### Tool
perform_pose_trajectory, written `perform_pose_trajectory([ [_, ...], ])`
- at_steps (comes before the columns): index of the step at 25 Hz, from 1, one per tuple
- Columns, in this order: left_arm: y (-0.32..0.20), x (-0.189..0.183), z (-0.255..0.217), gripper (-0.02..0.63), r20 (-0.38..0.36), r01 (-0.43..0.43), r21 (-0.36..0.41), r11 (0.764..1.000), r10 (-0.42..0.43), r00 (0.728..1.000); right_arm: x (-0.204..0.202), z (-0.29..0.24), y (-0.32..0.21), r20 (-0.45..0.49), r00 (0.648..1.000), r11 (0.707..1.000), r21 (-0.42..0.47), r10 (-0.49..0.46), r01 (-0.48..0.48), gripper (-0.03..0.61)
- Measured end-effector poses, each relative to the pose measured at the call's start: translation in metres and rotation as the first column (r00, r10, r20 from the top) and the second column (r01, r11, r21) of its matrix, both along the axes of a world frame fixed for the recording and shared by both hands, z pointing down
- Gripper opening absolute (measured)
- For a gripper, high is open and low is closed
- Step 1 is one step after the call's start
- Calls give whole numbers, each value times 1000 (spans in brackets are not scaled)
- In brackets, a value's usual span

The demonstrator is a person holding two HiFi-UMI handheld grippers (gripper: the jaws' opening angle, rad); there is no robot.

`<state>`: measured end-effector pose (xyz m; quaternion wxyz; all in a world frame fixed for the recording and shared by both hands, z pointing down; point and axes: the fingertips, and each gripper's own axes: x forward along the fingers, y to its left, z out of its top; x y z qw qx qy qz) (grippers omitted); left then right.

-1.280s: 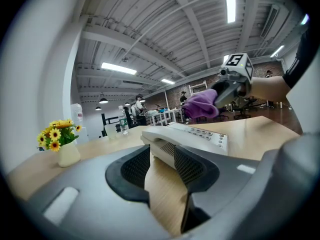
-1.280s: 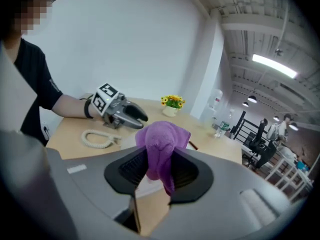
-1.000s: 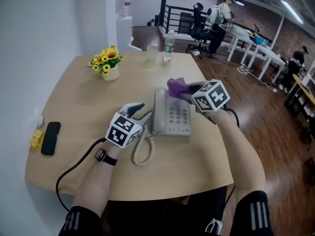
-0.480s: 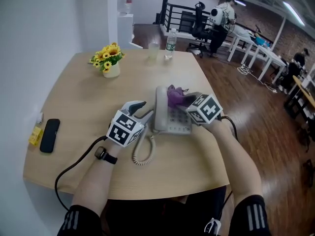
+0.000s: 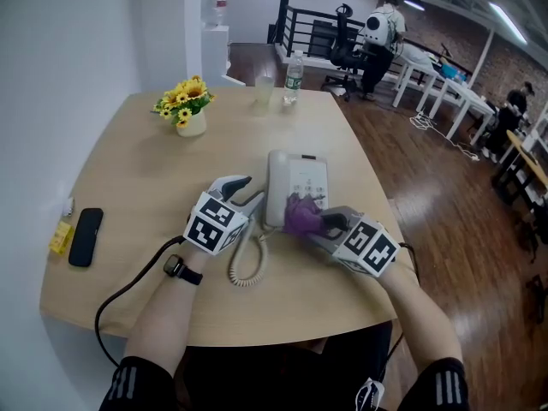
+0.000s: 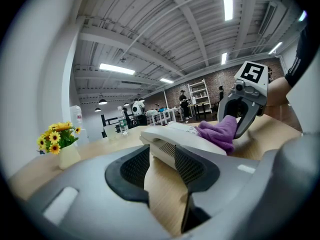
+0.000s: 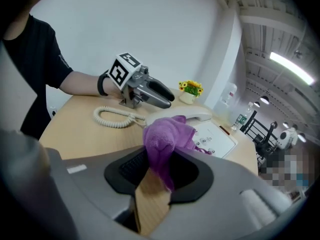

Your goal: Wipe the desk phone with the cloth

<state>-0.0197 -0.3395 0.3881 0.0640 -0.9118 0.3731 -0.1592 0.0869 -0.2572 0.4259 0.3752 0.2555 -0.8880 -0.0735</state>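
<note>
A white desk phone (image 5: 295, 187) lies mid-table, its handset on the left and its coiled cord (image 5: 248, 268) trailing toward me. My right gripper (image 5: 321, 223) is shut on a bunched purple cloth (image 5: 301, 216), which presses on the phone's near end. The right gripper view has the cloth (image 7: 162, 139) sticking up between the jaws, with the phone (image 7: 212, 136) beyond. My left gripper (image 5: 244, 197) stands open against the phone's left side, bare table showing between its jaws. From the left gripper view, the phone (image 6: 175, 136) lies just ahead and the cloth (image 6: 220, 131) rests on it.
A pot of yellow flowers (image 5: 190, 110) stands at the far left of the wooden table (image 5: 145, 178). A water bottle (image 5: 293, 80) and a glass (image 5: 263, 90) sit at the far edge. A black handset (image 5: 86, 238) and a small yellow item (image 5: 62, 240) lie near the left edge.
My right gripper has dragged the cloth from the phone's far end, down over the keypad, to its near end. The left gripper has stayed in place.
</note>
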Motion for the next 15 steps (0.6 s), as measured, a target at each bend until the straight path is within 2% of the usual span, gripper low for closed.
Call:
perform_pose_trajectory([
  [4, 0, 0, 0, 150, 0, -1, 0, 1000, 1, 1000, -1, 2, 23, -3, 999, 999, -13, -43, 43, 129],
  [7, 0, 0, 0, 150, 0, -1, 1, 1000, 1, 1000, -7, -14, 25, 24, 998, 997, 63, -51, 50, 130],
  [10, 0, 0, 0, 150, 1, 0, 2, 1000, 0, 1000, -28, -33, 25, 36, 994, 984, 148, -102, 96, 130],
  [15, 1, 0, 0, 150, 0, 1, 0, 1000, -1, 1000, -52, -16, 19, -115, 984, 962, 220, -136, 159, 130],
])
